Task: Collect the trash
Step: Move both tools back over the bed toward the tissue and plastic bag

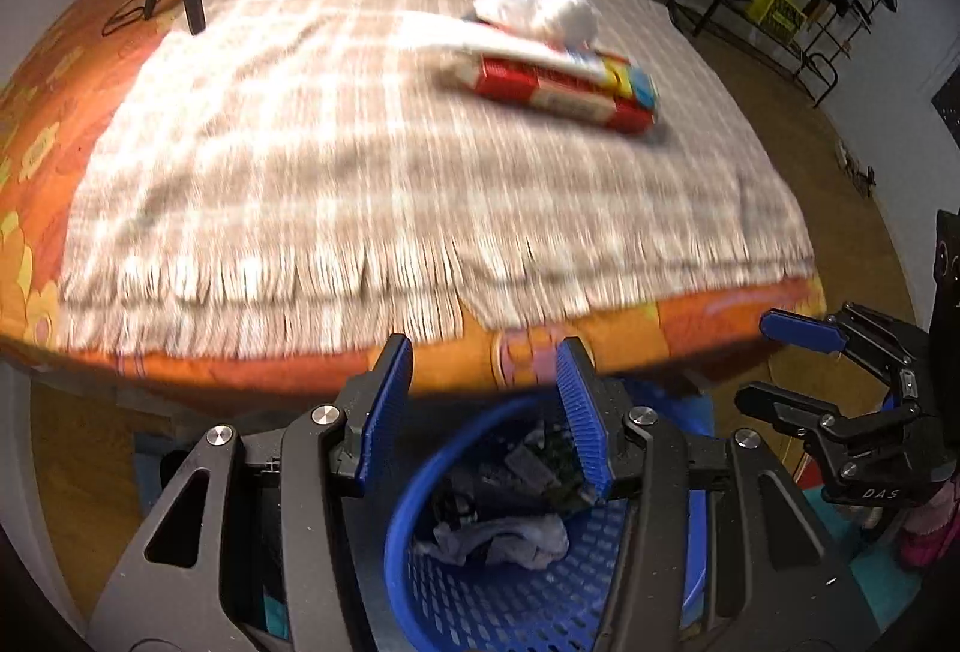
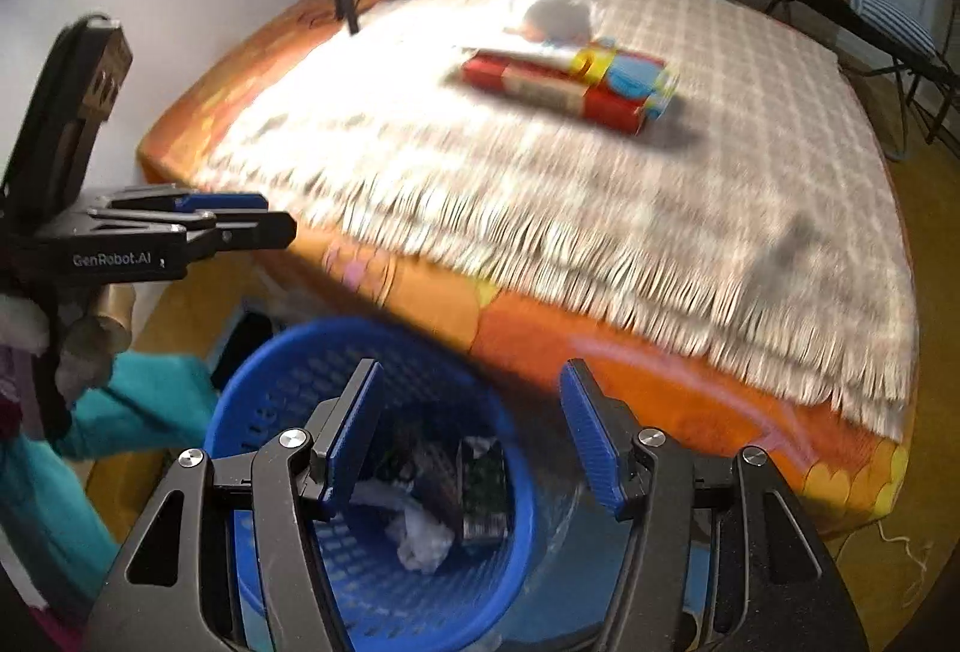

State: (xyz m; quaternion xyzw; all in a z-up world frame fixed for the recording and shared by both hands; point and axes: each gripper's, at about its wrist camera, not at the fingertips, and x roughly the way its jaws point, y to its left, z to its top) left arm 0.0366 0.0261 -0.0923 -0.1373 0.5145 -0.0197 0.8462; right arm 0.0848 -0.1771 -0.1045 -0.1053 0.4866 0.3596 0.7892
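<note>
- A blue basket [image 2: 264, 394] on the floor beside the bed [image 2: 600, 382] holds crumpled paper [image 2: 423, 535] and dark wrappers [image 2: 483, 496].
- Both tools hang over it: the left gripper [image 1: 485, 415] and right gripper [image 2: 474, 433] stand spread, nothing between their blue pads.
- A red tissue pack [image 1: 564, 85] lies on the checked blanket [image 1: 300, 160], well apart from the basket.

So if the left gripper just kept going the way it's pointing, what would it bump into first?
Most likely the blue basket. The left gripper, jaws open and empty, points down into it, so it would probably meet the crumpled paper and dark packaging inside. The depth is hard to judge, though.
</note>
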